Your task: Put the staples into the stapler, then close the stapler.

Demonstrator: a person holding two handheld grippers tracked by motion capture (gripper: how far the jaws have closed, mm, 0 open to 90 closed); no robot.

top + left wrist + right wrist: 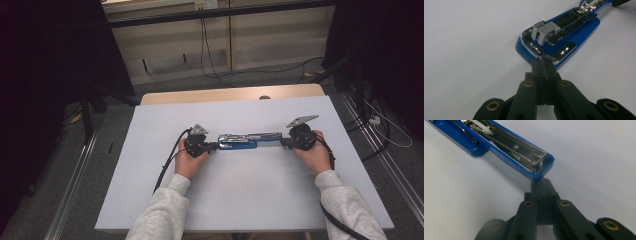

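A blue and chrome stapler [245, 141] lies folded out flat on the white table top [250, 195], stretched left to right between my two grippers. My left gripper [216, 145] is shut, and its tips [542, 61] touch the rounded end of the stapler's base [564, 32]. Whether the tips pinch the base's edge I cannot tell. My right gripper [284, 142] is shut too. In the right gripper view, the right gripper [541, 182] meets the square end of the stapler's blue arm [506, 147], whose open metal channel faces up.
The white top reaches well past the stapler on every side. A wooden edge [230, 94] shows beyond its far side. Black cables [210, 55] run over the grey floor behind, and metal rails [75, 185] flank the table.
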